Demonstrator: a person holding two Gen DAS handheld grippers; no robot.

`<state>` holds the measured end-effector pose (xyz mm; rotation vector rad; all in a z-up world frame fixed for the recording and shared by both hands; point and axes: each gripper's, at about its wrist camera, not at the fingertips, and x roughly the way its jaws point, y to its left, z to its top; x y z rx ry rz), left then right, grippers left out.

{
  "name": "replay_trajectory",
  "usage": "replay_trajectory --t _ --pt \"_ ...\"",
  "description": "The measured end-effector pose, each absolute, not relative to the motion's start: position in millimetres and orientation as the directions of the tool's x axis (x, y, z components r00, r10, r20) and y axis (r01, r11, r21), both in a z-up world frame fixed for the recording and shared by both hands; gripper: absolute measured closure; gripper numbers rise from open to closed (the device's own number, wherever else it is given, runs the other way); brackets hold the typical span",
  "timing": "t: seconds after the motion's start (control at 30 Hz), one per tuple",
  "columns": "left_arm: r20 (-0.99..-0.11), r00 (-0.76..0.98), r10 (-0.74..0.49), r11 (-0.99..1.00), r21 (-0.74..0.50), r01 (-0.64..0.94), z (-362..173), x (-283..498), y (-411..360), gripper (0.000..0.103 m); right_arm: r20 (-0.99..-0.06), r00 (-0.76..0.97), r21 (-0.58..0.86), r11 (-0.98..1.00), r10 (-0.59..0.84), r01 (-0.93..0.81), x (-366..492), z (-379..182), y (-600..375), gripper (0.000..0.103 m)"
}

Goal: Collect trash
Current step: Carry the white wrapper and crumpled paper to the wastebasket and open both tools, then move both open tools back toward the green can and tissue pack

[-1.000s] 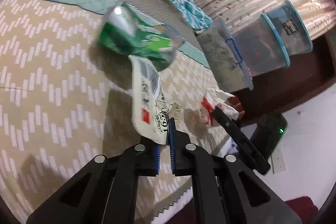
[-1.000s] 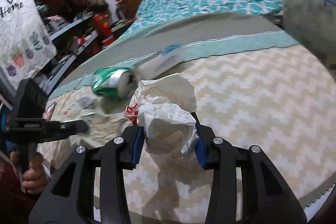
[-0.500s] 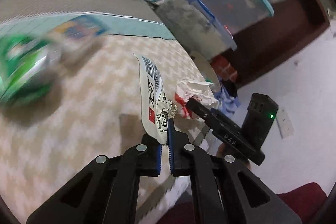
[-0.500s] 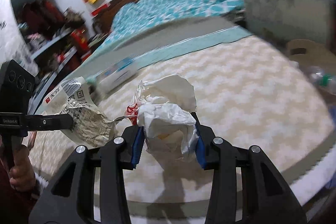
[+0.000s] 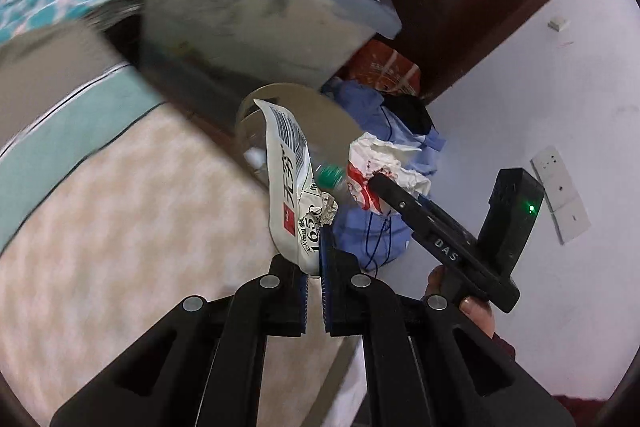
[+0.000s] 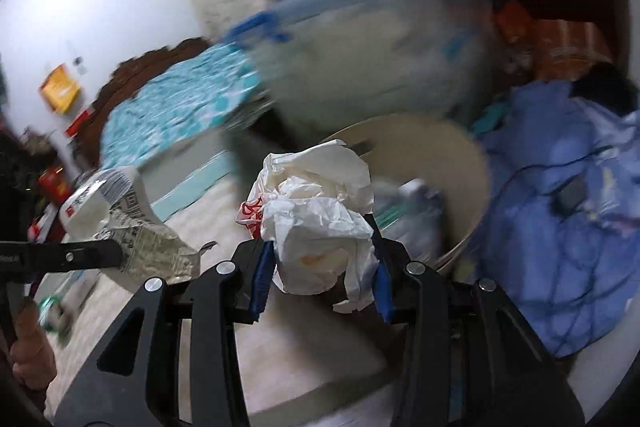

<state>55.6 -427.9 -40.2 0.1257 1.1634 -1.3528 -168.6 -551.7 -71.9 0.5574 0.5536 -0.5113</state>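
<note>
My left gripper (image 5: 315,267) is shut on the lower edge of a white wrapper (image 5: 290,167) with a barcode and red mark, which stands up from the jaws. In the right wrist view that wrapper (image 6: 120,223) sits at the left in the left gripper (image 6: 116,253). My right gripper (image 6: 320,267) is shut on a crumpled white plastic bag (image 6: 320,211) with red print. The same bag (image 5: 384,159) shows in the left wrist view at the right gripper (image 5: 374,181). Both loads hang near a round beige bin (image 6: 440,143), (image 5: 296,103) beside the bed, with blurred trash inside.
The zigzag-patterned bedcover (image 5: 120,247) ends just before the bin. A lidded clear storage box (image 5: 256,7) with blue handles stands behind the bin. A pile of blue cloth (image 6: 560,227) lies to its right on the floor. A white wall with a socket (image 5: 560,195) is at the right.
Both grippers have swung right, off the middle of the bed to its edge. The green can has left view and the bin and blue cloth have come in. Both grips are unchanged.
</note>
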Motion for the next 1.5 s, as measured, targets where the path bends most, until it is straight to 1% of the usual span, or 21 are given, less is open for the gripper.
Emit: replay_trajectory --t 0.1,0.2,0.23,0.27,0.3,0.33,0.37,0.5,0.6,0.7,0.77,0.83,1.0,1.2,1.27,1.33,1.37,1.43,1.5 --pt "-0.727 -0.204 -0.655 0.289 -0.491 0.822 -47 54 -483 0.098 -0.634 0.707 0.355 0.694 -0.313 0.626 -162 -79 -597 0.058" --pt "-0.755 -0.211 -0.621 0.294 -0.474 0.83 -62 55 -520 0.098 -0.667 0.684 0.364 0.673 -0.294 0.644 -148 -90 -627 0.054" --pt "-0.767 -0.203 -0.608 0.3 -0.459 0.836 -66 55 -532 0.098 -0.679 0.678 0.365 0.671 -0.283 0.645 -141 -96 -634 0.05" --pt "-0.784 -0.184 -0.593 0.31 -0.433 0.846 -72 55 -543 0.094 -0.69 0.673 0.365 0.673 -0.268 0.643 -136 -101 -639 0.046" --pt "-0.803 -0.168 -0.572 0.324 -0.41 0.853 -78 55 -553 0.087 -0.697 0.669 0.365 0.677 -0.257 0.64 -135 -105 -640 0.037" --pt "-0.817 -0.156 -0.555 0.339 -0.394 0.855 -84 56 -557 0.064 -0.708 0.656 0.348 0.677 -0.263 0.648 -131 -111 -643 0.029" --pt "-0.827 -0.136 -0.545 0.36 -0.377 0.853 -88 57 -560 0.052 -0.708 0.656 0.348 0.677 -0.263 0.648 -131 -111 -643 0.029" --pt "-0.802 -0.145 -0.579 0.368 -0.416 0.832 -81 59 -548 0.052 -0.679 0.665 0.342 0.667 -0.312 0.662 -135 -105 -637 0.029" --pt "-0.786 -0.104 -0.61 0.369 -0.397 0.84 -64 57 -526 0.052 -0.636 0.688 0.364 0.651 -0.349 0.666 -147 -93 -626 0.029" --pt "-0.759 -0.076 -0.646 0.365 -0.395 0.843 -43 52 -486 0.05 -0.603 0.718 0.396 0.65 -0.348 0.648 -155 -79 -609 0.029" --pt "-0.756 -0.041 -0.653 0.374 -0.369 0.851 -32 45 -458 0.048 -0.577 0.755 0.433 0.668 -0.311 0.606 -157 -69 -590 0.029" --pt "-0.75 -0.015 -0.661 0.381 -0.353 0.854 -26 39 -427 0.047 -0.557 0.785 0.45 0.697 -0.27 0.559 -154 -61 -567 0.029" --pt "-0.746 0.035 -0.665 0.439 -0.352 0.827 -20 36 -337 0.047 -0.553 0.826 0.488 0.76 -0.112 0.429 -128 -58 -502 0.029" --pt "-0.737 0.125 -0.664 0.572 -0.394 0.72 -20 52 -199 0.045 -0.581 0.806 0.526 0.807 0.111 0.268 -74 -69 -417 0.029" --pt "-0.725 0.138 -0.675 0.606 -0.437 0.665 -23 55 -156 0.045 -0.587 0.787 0.534 0.822 0.19 0.199 -51 -70 -381 0.033" --pt "-0.716 0.155 -0.681 0.637 -0.475 0.607 -29 56 -116 0.045 -0.591 0.767 0.526 0.84 0.249 0.133 -33 -68 -351 0.045" --pt "-0.711 0.164 -0.684 0.651 -0.493 0.577 -33 57 -95 0.045 -0.593 0.751 0.511 0.856 0.291 0.072 -19 -64 -327 0.049" --pt "-0.698 0.178 -0.694 0.669 -0.532 0.519 -42 59 -61 0.044 -0.594 0.733 0.475 0.88 0.332 -0.014 1 -58 -289 0.061" --pt "-0.677 0.191 -0.711 0.681 -0.594 0.428 -54 65 -27 0.041 -0.599 0.717 0.447 0.892 0.356 -0.069 18 -53 -260 0.063"
